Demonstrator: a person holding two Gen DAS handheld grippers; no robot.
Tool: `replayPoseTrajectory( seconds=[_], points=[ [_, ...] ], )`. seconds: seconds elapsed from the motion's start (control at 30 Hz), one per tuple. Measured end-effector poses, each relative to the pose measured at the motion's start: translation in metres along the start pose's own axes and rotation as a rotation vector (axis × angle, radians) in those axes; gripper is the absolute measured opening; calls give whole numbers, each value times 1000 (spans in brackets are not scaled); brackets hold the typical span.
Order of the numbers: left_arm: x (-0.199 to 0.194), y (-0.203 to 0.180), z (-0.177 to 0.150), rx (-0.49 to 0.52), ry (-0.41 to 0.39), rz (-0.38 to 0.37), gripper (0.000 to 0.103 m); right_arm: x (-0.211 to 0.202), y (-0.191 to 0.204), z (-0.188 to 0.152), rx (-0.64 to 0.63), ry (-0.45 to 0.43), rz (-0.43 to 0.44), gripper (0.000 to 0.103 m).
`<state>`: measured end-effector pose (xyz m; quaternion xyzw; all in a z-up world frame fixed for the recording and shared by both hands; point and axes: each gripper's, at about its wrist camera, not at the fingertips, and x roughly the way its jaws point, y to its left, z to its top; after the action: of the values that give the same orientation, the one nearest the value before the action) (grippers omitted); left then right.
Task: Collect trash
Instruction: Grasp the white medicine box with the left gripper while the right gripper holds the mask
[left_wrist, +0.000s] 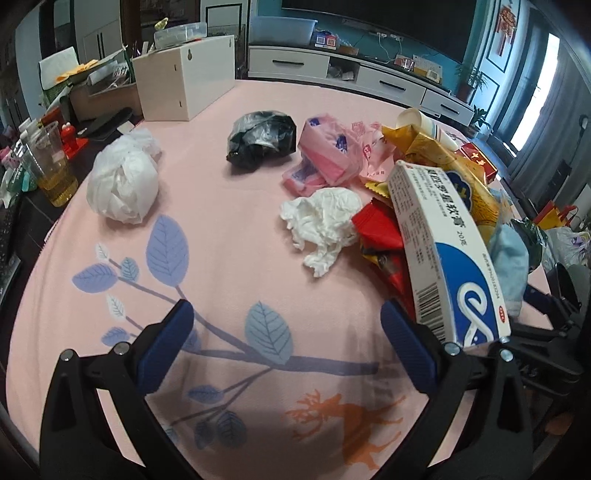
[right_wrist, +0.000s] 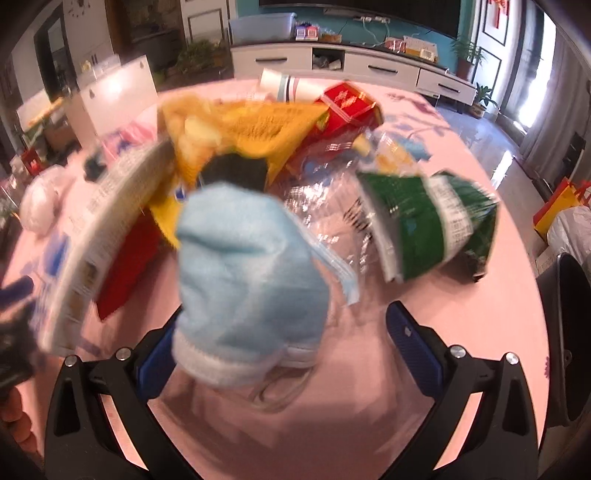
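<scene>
Trash pile (left_wrist: 424, 192) on pink tablecloth (left_wrist: 221, 258), left hand-held gripper (left_wrist: 284, 354) low, spread wide, right hand-held gripper (right_wrist: 284, 350) likewise empty (blurred, seemingly).

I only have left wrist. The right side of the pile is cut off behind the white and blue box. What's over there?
Observer: A green snack bag lies on the pink tablecloth, at the right of the pile.
Operator: Anything between it and the light blue mask?
Observer: Crumpled clear plastic wrap sits between the mask and that bag.
Operator: Right gripper holding anything?
Observer: No. The right gripper is open; the mask lies between its fingers, against the left one, unclamped. The view is blurred.
Operator: Left one?
Observer: The left gripper is open too, over bare cloth beside the white and blue box.
</scene>
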<state>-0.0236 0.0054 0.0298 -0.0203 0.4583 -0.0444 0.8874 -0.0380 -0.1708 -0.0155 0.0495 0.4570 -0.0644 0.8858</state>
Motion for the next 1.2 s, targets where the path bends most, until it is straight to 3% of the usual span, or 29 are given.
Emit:
replayPoseTrajectory(
  seconds=[0.27, 0.4, 0.67, 0.73, 0.87, 0.97, 1.2],
  points=[
    [-13, -5, -2, 28, 5, -72, 100, -38, 8, -1, -70, -56, 20, 101],
    [-23, -10, -2, 53, -29, -101, 100, -54, 8, 3, -53, -94, 57, 101],
    [-17, -5, 0, 21, -15, -114, 100, -77, -1, 22, 6, -151, 102, 101],
    [-17, -3, 1, 11, -25, -118, 100, -77, 6, 34, -39, -141, 80, 101],
    [-17, -1, 2, -7, -39, -119, 100, -75, 19, 40, -107, -149, -64, 100],
    [-16, -1, 2, -4, -46, -97, 100, -77, 21, 28, -126, -231, -4, 100],
    [-18, 0, 3, -29, -67, -106, 100, -65, 10, 25, -27, -156, 125, 101]
  ],
)
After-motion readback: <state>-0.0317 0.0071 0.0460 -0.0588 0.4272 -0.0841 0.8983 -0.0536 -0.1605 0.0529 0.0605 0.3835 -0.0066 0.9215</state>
